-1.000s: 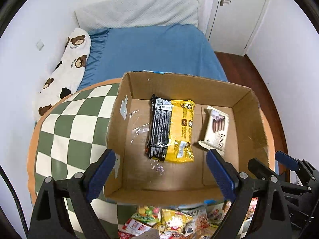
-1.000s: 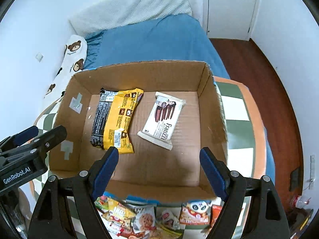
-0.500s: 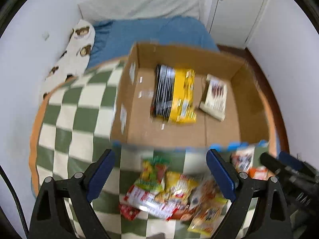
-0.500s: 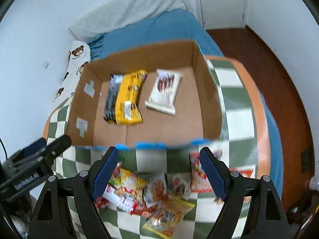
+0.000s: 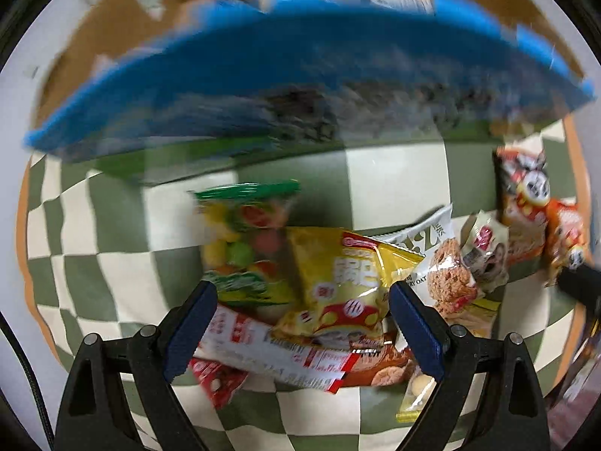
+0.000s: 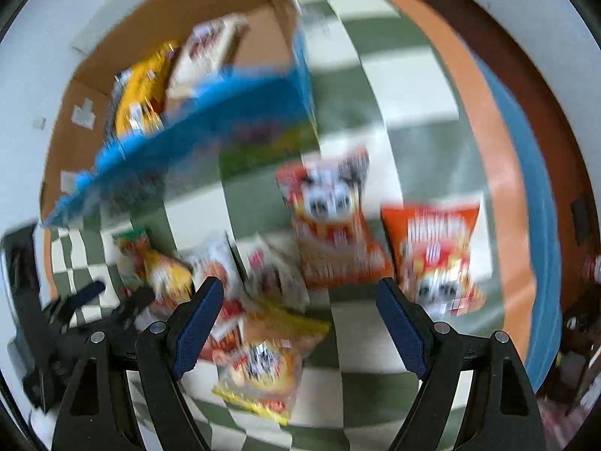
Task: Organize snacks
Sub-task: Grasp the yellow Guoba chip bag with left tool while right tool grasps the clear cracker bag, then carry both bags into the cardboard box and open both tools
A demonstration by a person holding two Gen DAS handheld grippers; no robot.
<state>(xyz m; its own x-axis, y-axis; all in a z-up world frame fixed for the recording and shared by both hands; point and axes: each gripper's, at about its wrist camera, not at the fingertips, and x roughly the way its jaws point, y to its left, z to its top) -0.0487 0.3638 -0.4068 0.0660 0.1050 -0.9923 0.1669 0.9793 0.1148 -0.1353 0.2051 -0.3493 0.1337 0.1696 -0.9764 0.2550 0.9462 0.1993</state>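
Note:
A pile of snack packets lies on the checked tablecloth point(image 5: 394, 180) in front of a cardboard box point(image 5: 240, 86) with a blue outer wall. My left gripper point(image 5: 300, 323) is open, low over a yellow packet point(image 5: 338, 282) beside a green fruit-candy bag point(image 5: 244, 233). My right gripper point(image 6: 300, 319) is open above a blurred yellow-orange packet point(image 6: 263, 360). Two orange bags point(image 6: 330, 225) point(image 6: 435, 255) lie ahead of it. The box point(image 6: 195, 112) holds a yellow-black packet point(image 6: 142, 90) and a white wafer packet point(image 6: 210, 49).
The round table's orange rim point(image 6: 499, 173) curves along the right, with a blue bed cover point(image 6: 533, 173) and brown floor beyond. The left gripper's body point(image 6: 75, 312) shows at the lower left of the right wrist view. Both views are motion-blurred.
Both grippers have pulled back from over the box and dropped low toward the snack pile on the tablecloth. The box now sits at the top of both views. Both jaws stay open.

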